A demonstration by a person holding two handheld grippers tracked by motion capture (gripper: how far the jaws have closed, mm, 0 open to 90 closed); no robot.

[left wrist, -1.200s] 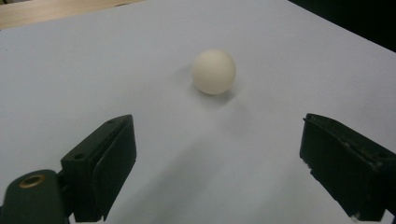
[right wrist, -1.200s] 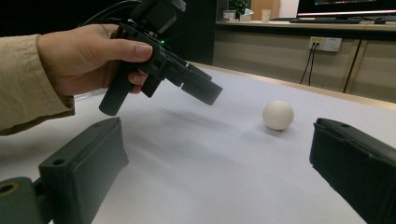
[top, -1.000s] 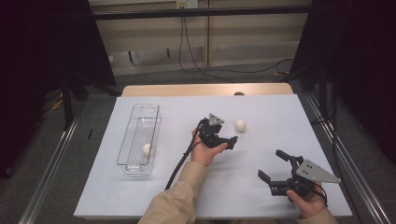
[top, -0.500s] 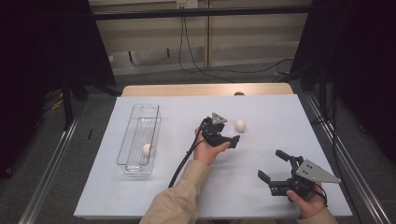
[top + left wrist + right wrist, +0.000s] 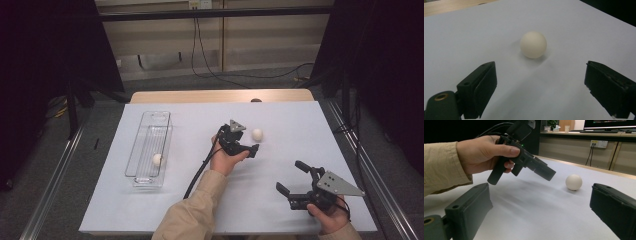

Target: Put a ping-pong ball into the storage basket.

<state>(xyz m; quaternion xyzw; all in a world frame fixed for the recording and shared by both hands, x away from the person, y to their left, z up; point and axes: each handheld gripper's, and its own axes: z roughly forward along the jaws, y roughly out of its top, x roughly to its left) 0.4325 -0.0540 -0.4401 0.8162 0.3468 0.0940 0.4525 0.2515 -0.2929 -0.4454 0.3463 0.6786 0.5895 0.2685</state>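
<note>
**A:** Your left gripper (image 5: 245, 145) has its jaws apart with nothing between them. In the left gripper view the white ball (image 5: 533, 44) sits dead ahead of the gap, slightly beyond the fingertips (image 5: 482, 82) and not yet touching either one.

**B:** So which way do I push?

**A:** Straight forward along the jaws, I'd judge. The ball is round, so there is no long axis to line up with; you only need it centred in the gap, and it is nearly so, a touch left of middle. From the high view the ball (image 5: 257, 134) lies just beyond your left gripper, up and to its right.

**B:** And my other hand?

**A:** Your right gripper (image 5: 295, 181) is well apart from that ball, low near the table's (image 5: 300, 115) front edge, jaws also spread and empty. Your left hand (image 5: 484, 153) is plainly the nearer one.

**B:** What lies farther out?

**A:** Well off to the left of your left gripper stands a clear tray (image 5: 150, 150), long and narrow, running away from you. One second ball (image 5: 157, 159) already rests inside it, toward the near end. The rest of the tray looks free, so I'd expect room for this one.
</note>
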